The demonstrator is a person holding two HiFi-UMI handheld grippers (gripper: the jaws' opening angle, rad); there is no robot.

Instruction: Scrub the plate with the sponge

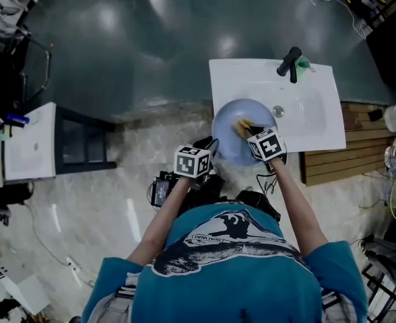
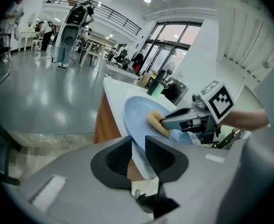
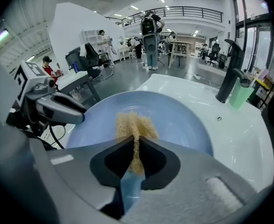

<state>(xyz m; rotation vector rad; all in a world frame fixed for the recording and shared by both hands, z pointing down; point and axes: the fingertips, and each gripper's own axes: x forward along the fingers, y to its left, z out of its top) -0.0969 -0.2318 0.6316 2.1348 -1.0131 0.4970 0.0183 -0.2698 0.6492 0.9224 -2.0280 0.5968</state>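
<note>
Head view, left to right: L gripper (image 1: 213, 148) sits just below frame centre, jaws nearly closed and clamped on the lower-left rim of the plate (image 1: 228, 121). The L gripper view shows the thin rim of the plate (image 2: 138, 112) running between the pads of the L gripper (image 2: 137, 151). One plate only, pale blue and round, at frame centre over the near-left edge of the white basin (image 1: 312, 123). It's held tilted, w/ the hollow face turned up and toward the R gripper (image 1: 250, 129). One sponge (image 1: 242, 124), tan, lies flat against that face near the plate's middle. In the R gripper view the sponge (image 3: 134, 124) has its long axis running from the jaws up toward the middle of the plate (image 3: 179, 118). The R gripper (image 3: 137, 156) is pinched tight on the sponge's near end, so the free end fans out. Right of that are one black faucet (image 1: 291, 63) and one green cup (image 1: 304, 64) at the basin's far edge, touching or nearly so. Two grippers in all.
</note>
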